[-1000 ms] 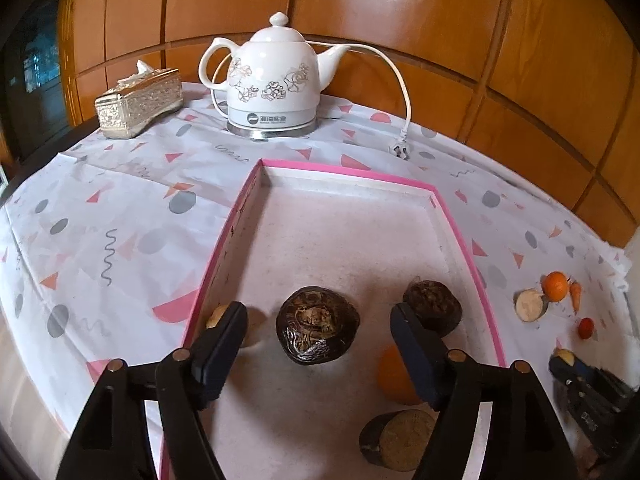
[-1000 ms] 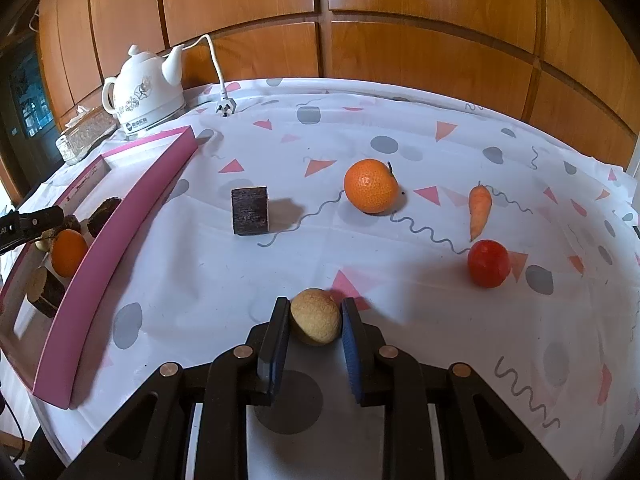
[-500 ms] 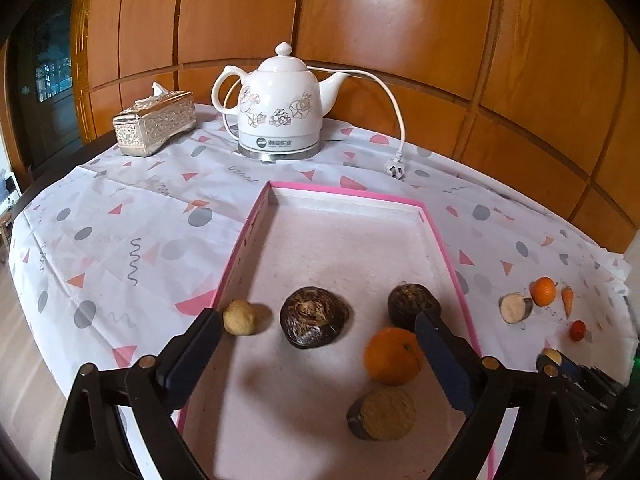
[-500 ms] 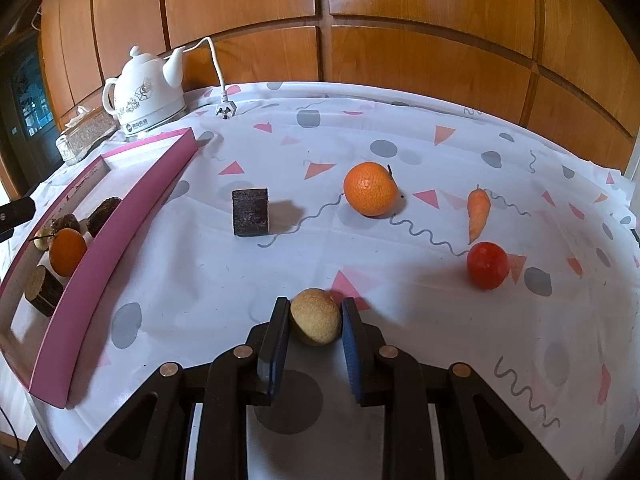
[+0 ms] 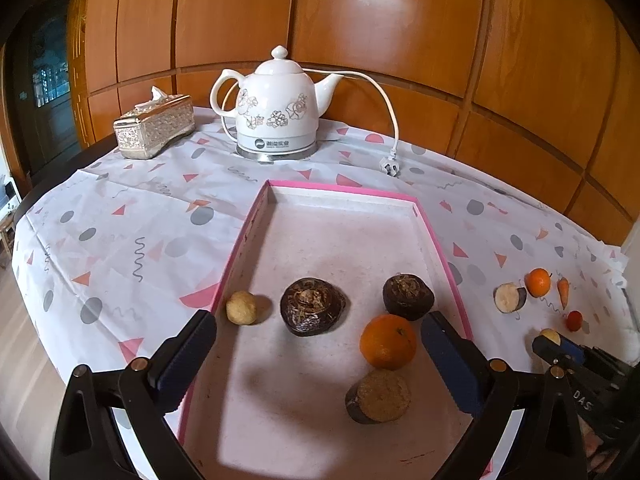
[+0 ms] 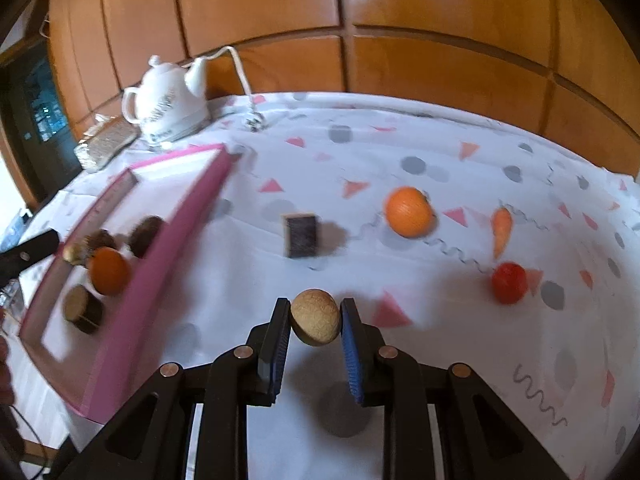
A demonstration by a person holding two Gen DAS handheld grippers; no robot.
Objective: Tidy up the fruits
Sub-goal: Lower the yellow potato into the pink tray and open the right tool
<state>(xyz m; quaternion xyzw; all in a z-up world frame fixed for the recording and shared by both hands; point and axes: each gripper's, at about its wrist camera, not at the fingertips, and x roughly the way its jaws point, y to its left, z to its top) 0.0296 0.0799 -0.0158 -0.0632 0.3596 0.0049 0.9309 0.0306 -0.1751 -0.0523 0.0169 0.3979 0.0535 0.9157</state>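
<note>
Patterned tablecloth, blurred tray, right hand-held gripper clamping tan ball — left hand-held gripper wide, empty.

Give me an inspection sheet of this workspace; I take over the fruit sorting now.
Surface: table under a patterned cloth.
Job's things: pink tray holds five items, an orange among them; second orange, carrot, red fruit and dark block lie on the cloth.
Clutter: kettle, tissue box.
Grippers: left gripper open, just widened, above the tray; right gripper shut on a tan ball.
Cables: kettle cord, unplugged.
Surroundings: wood panelling.
</note>
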